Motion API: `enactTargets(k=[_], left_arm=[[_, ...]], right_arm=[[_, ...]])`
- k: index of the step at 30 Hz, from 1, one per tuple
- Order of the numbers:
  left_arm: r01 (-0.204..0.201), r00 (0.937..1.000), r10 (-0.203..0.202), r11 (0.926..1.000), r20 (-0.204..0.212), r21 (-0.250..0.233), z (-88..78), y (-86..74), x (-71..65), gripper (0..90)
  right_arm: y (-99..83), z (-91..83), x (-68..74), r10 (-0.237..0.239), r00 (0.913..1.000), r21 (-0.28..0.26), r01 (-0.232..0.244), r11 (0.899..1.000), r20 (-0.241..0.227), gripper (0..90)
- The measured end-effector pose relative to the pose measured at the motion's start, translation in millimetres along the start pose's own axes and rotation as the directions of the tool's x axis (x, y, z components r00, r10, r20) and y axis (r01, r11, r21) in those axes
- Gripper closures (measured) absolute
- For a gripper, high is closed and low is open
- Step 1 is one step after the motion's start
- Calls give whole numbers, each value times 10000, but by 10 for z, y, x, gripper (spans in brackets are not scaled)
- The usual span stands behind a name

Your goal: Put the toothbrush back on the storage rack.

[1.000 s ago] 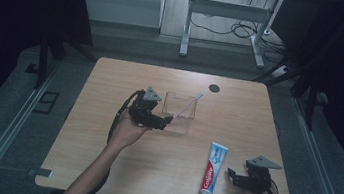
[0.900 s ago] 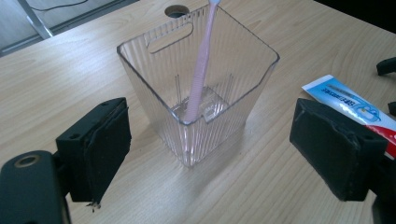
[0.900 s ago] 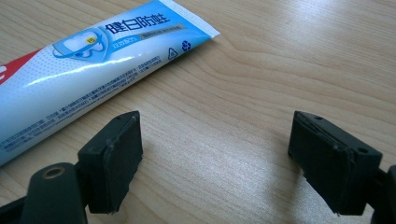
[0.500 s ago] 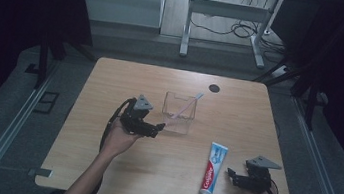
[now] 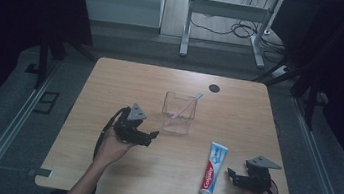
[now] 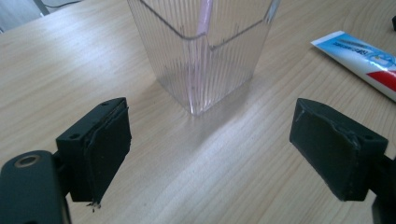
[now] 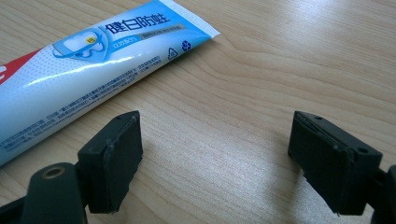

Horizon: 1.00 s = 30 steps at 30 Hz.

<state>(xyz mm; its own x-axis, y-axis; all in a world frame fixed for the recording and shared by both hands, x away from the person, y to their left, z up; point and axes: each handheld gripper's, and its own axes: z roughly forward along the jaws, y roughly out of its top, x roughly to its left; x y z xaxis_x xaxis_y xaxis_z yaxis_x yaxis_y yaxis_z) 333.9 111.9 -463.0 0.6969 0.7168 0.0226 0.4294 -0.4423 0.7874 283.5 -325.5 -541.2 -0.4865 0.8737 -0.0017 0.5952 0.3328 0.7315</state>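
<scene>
A clear ribbed plastic cup [image 5: 178,113] stands mid-table with a pink toothbrush [image 5: 188,106] leaning inside it. My left gripper [image 5: 152,137] hovers just left and in front of the cup, open and empty; in the left gripper view the cup [image 6: 201,51] stands a short way beyond the jaws and the gripper [image 6: 210,149] has bare wood between its pads. A blue, white and red toothpaste tube [image 5: 213,170] lies flat near the front right. My right gripper [image 5: 231,175] rests to the tube's right, open and empty [image 7: 217,163], with the tube [image 7: 88,70] just past its left jaw.
A round dark hole [image 5: 214,88] marks the wooden table [image 5: 110,89] near its far edge. Metal rails [image 5: 10,126] run along both sides of the table. A desk frame with cables [image 5: 225,18] stands on the floor beyond.
My left gripper has drawn back from the cup toward the person and to the left, empty. The right gripper and the toothpaste tube have stayed put.
</scene>
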Motion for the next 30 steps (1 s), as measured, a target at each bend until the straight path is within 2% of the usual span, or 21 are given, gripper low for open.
enactTargets(k=[10, 21, 30], left_arm=[[424, 9990, -423, 9991, 125, -74, -11, -283, -21, 129], [656, 9978, -656, 9978, 107, 2, -23, -548, -53, 129], [845, 9964, -847, 9960, 65, 300, 16, -755, -69, 129]], right_arm=[[0, 0, 0, 6, 10000, 3, -6, 10000, -2, 176], [0, 1, 2, -19, 10000, 8, 19, 10000, -11, 173], [1, 2, 1, -76, 10000, -6, 76, 10000, -42, 173]])
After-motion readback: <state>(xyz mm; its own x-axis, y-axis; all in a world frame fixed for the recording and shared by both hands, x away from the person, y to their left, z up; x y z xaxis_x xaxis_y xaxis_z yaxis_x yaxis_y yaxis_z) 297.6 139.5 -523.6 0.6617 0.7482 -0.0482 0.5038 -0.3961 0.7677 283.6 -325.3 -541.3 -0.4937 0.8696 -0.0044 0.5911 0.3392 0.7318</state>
